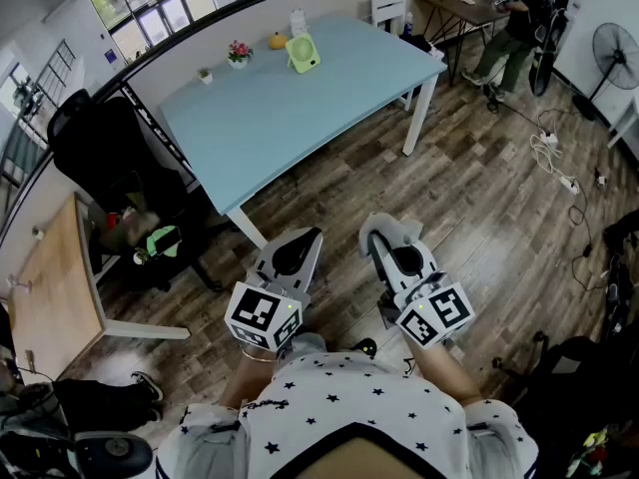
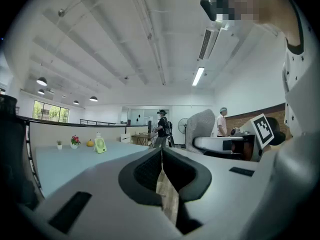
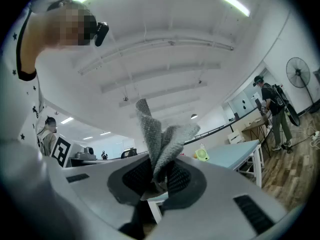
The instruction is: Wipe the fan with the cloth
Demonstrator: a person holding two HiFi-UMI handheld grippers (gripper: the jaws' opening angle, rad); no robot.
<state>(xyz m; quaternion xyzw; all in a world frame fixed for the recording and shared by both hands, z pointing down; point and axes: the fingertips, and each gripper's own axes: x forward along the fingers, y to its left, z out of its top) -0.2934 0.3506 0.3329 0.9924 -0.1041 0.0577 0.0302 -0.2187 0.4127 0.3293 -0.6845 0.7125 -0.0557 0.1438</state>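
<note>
The little green fan (image 1: 303,53) is standing upright at the far side of the light blue desk (image 1: 300,128), well apart from both claws. Just left of it on the desk is a small orange thing (image 1: 278,40), then a pot of pink flowers (image 1: 238,54), and a tiny green plant (image 1: 205,75) further left. The grey cloth (image 3: 159,141) is in the right claw (image 3: 157,173) — jaws clamped on its lower end, the rest bunched up and poking out past the tips. The left claw (image 2: 161,156) has its jaws pressed together with nothing between them. Both claws are held side by side close to the person's body, over the wood floor (image 1: 479,198) on the near side of the desk, and they point toward it. Off to the left there's a black office chair (image 1: 110,148) with some stuff on the seat that I can't make out, and a wooden desk (image 1: 50,287) nearer than that. Over at the far right another person (image 1: 514,23) stands by a brown desk (image 1: 459,6), with a pedestal fan (image 1: 611,48) near the right edge.
</note>
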